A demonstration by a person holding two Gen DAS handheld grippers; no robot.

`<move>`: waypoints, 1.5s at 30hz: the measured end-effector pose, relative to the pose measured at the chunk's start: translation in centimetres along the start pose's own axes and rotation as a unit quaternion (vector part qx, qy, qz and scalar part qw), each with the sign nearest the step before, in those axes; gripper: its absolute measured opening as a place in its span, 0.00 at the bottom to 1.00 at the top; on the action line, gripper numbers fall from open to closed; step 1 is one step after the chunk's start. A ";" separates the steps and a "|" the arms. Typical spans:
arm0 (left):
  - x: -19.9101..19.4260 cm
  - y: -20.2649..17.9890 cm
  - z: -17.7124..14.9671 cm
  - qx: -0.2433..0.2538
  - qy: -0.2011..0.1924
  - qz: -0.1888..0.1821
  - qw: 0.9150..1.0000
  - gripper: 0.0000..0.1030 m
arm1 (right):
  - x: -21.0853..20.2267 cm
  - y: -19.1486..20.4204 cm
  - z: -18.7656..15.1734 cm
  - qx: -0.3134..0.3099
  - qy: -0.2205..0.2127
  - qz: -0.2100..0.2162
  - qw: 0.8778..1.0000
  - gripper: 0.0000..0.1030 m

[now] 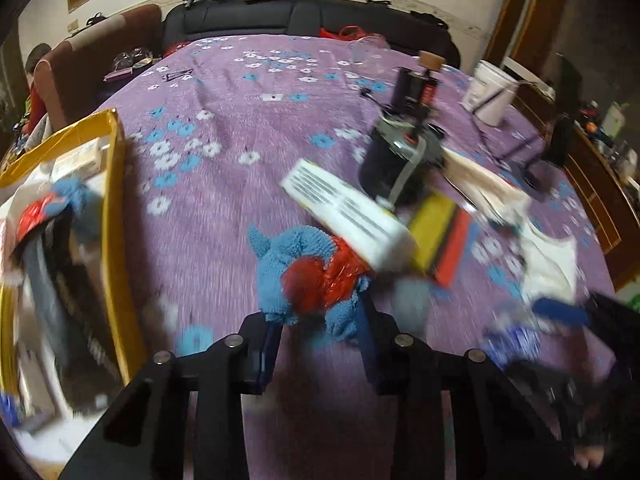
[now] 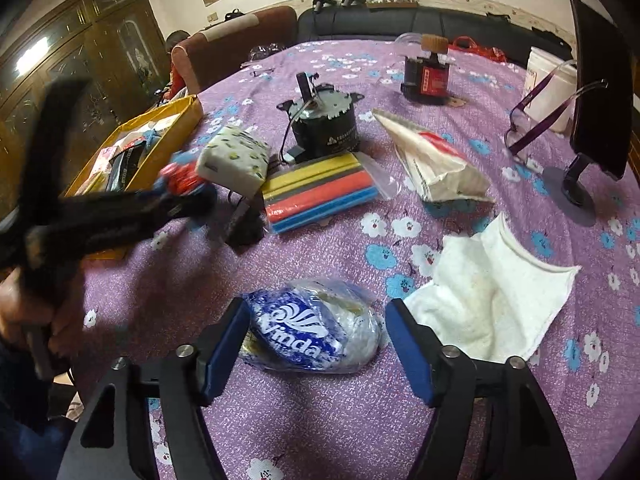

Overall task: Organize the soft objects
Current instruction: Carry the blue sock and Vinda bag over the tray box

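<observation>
small motor [image 2: 323, 121], eyeglasses [image 2: 538, 118], white bucket [image 2: 550, 80] on the purple floral tablecloth [image 2: 320, 420].

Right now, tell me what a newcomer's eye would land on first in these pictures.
Most striking is the blue and red fluffy toy pinched in the left gripper above the purple flowered tablecloth. Next comes the blue Vinda tissue pack lying between the right gripper's open fingers, beside a white towel. At the table's left edge sits a yellow box already holding another blue fluffy item.
</observation>
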State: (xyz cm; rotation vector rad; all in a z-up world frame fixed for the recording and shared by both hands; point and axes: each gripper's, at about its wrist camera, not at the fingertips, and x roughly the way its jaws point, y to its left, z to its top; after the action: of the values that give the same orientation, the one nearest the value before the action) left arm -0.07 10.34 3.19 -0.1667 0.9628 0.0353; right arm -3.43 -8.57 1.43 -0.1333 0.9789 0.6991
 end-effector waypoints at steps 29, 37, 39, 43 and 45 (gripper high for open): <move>-5.5 -0.1 -4.3 0.000 -0.058 -0.033 0.998 0.33 | -0.9 0.6 -0.3 -0.002 -0.037 0.021 0.999 0.71; -8.2 1.4 -4.1 -0.011 -0.090 -0.032 0.995 0.33 | -1.5 0.5 0.0 0.021 -0.039 0.034 0.998 0.71; -8.7 1.9 -4.1 -0.015 -0.096 -0.032 0.995 0.33 | -1.8 1.2 0.1 0.016 -0.040 0.030 0.999 0.71; -9.7 3.2 -4.1 -0.027 -0.110 -0.028 0.993 0.33 | -2.2 2.2 0.4 0.011 -0.038 0.033 0.999 0.71; -10.1 4.1 -4.1 -0.035 -0.115 -0.026 0.992 0.33 | -2.2 2.8 0.7 0.009 -0.034 0.033 0.999 0.71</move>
State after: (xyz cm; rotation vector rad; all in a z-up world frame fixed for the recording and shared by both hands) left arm -9.60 14.13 8.64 -0.2468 0.7279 0.0405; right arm -5.43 -7.15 4.10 -0.0606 0.9269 0.7510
